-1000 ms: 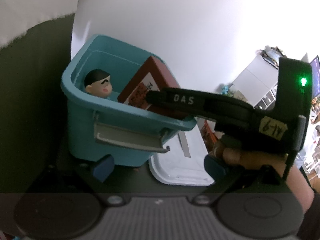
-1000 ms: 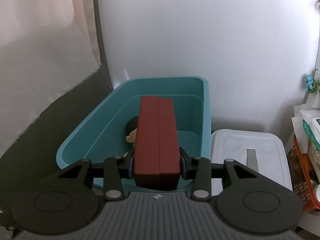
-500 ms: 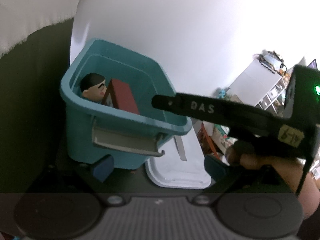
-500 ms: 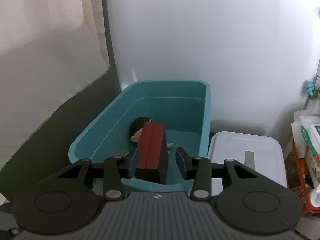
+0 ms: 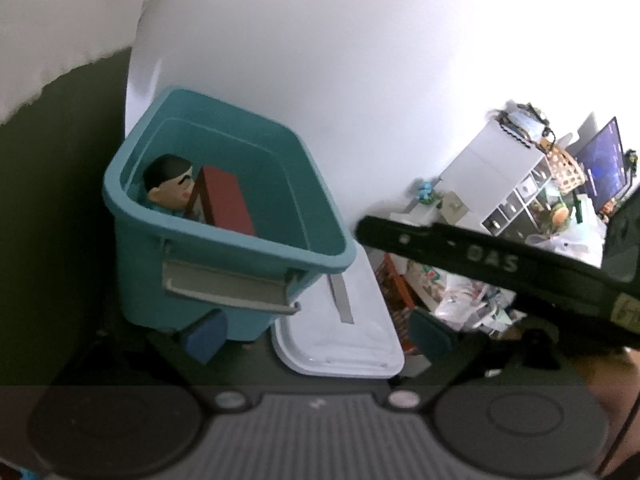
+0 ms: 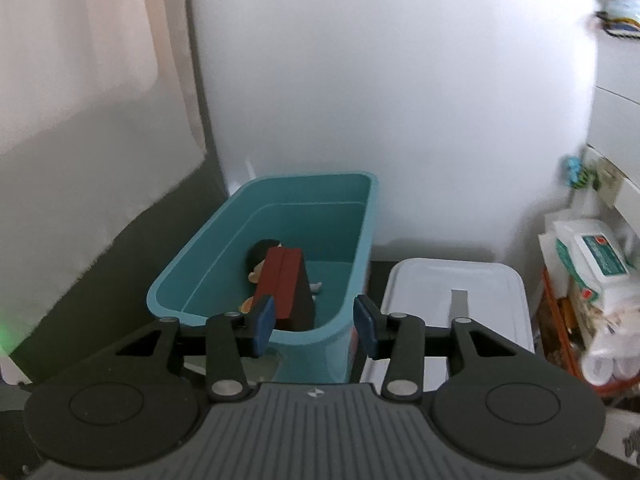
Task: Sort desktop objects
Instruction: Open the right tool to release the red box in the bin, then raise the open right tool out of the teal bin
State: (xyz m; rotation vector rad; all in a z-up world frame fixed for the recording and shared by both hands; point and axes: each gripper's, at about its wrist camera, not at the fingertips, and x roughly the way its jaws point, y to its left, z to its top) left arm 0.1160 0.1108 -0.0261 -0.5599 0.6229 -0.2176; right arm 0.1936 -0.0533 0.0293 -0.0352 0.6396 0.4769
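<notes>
Blue pads on my right gripper stand apart, jaws released and empty, just short of the teal bin. Left gripper also spread, holding nothing, low beside the bin. Inside it: red box on edge, leaning against the doll figure. Box looks stiff and light; I judge its flat faces the place to grip. White lid beyond, on the counter.

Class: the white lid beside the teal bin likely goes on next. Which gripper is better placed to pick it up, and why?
Probably the left gripper: it is open, empty, and sits low with the white lid right between its fingertips. The right gripper, also open, faces the teal bin.
</notes>
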